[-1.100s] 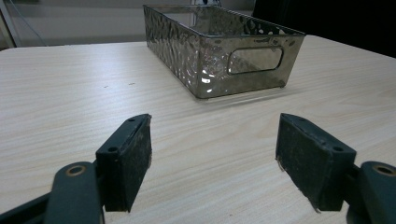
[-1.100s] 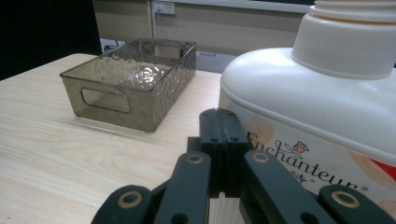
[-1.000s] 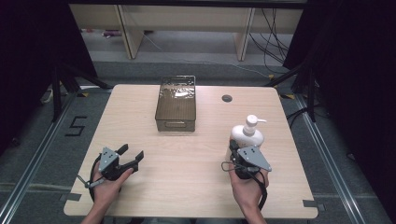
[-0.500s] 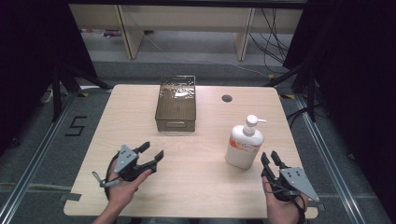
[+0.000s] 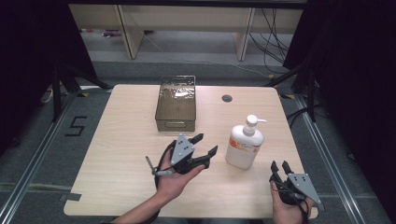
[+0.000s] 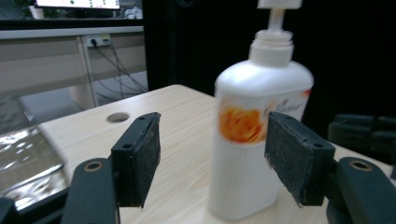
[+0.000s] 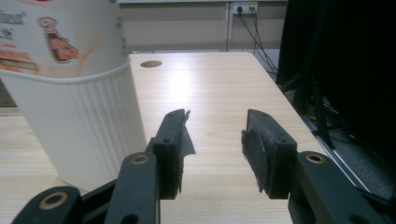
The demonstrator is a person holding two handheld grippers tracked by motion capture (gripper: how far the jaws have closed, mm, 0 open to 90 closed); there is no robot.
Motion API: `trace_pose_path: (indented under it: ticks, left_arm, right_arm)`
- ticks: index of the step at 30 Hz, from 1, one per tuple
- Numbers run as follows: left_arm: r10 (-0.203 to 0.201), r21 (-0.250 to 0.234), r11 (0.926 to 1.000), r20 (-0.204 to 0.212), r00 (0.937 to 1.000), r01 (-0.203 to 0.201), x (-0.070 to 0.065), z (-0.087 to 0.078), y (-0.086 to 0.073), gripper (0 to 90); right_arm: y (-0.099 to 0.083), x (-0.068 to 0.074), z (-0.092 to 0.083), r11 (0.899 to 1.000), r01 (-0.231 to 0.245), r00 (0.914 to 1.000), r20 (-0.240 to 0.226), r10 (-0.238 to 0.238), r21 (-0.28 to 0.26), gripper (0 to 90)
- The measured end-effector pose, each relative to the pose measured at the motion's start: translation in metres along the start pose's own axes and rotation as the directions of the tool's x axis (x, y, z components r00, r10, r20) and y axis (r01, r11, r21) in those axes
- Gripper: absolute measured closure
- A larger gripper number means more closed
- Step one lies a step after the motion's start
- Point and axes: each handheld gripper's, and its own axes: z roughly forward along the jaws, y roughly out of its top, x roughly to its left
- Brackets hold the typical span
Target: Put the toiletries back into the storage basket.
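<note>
A white pump bottle point(image 5: 245, 144) with an orange label stands upright on the wooden table point(image 5: 121, 140), right of centre. My left gripper point(image 5: 206, 143) hovers just left of it, pointing at it. Its jaws have just been closing a little and are still open; the bottle point(image 6: 243, 163) is beyond the tips, with nothing between the pads. My right gripper point(image 5: 280, 166) sits near the table's front right corner, apart from the bottle. Its jaws have just been opening and nothing is between them point(image 7: 217, 119); the bottle point(image 7: 79, 116) is off to their left.
A brownish see-through box point(image 5: 176, 103) with a shiny crinkled top stands at the back centre. A round cable hole point(image 5: 227, 98) lies behind the bottle. The table's right edge point(image 5: 299, 154) runs close to my right gripper. Cables and shelf legs stand beyond the table.
My right gripper let go of the bottle, opened and drew back to the front right corner. My left gripper moved right and up from the front left to beside the bottle.
</note>
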Motion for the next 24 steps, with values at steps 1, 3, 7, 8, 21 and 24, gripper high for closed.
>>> trace_pose_path:
  ticks: [1,3,7,8,21,24]
  left_arm:
    - [0.006,-0.007,1.0,0.001,1.0,-0.006,-0.004,0.004,0.003,35.5]
    - [0.017,-0.022,0.9996,0.004,0.9998,-0.017,-0.011,0.012,0.009,35.8]
    - [0.034,-0.04,0.9986,0.006,0.9994,-0.034,-0.019,0.021,0.019,37.1]
    - [0.037,-0.051,0.998,0.002,0.9993,-0.037,-0.024,0.027,0.025,37.3]
    - [0.051,-0.035,0.9981,-0.019,0.9985,-0.052,-0.047,0.064,0.049,41.3]
    - [0.051,-0.022,0.9984,-0.034,0.9981,-0.052,-0.051,0.073,0.053,41.4]
  right_arm:
    - [-0.001,-0.002,0.002,1.0,0.003,1.0,-0.004,-0.003,-0.015,58.6]
    - [-0.001,-0.003,0.001,1.0,0.001,0.9998,0.02,-0.001,-0.004,58.5]
    - [-0.003,-0.006,0.001,1.0,0.007,0.9998,0.02,-0.006,-0.004,58.3]
    - [-0.003,-0.006,0.0,1.0,-0.006,0.9996,0.026,0.005,0.026,58.3]
    - [-0.004,0.0,0.002,0.999,-0.039,0.9992,0.006,0.039,0.016,57.7]
    - [-0.004,-0.002,0.004,1.0,0.008,1.0,0.002,-0.008,0.007,57.6]
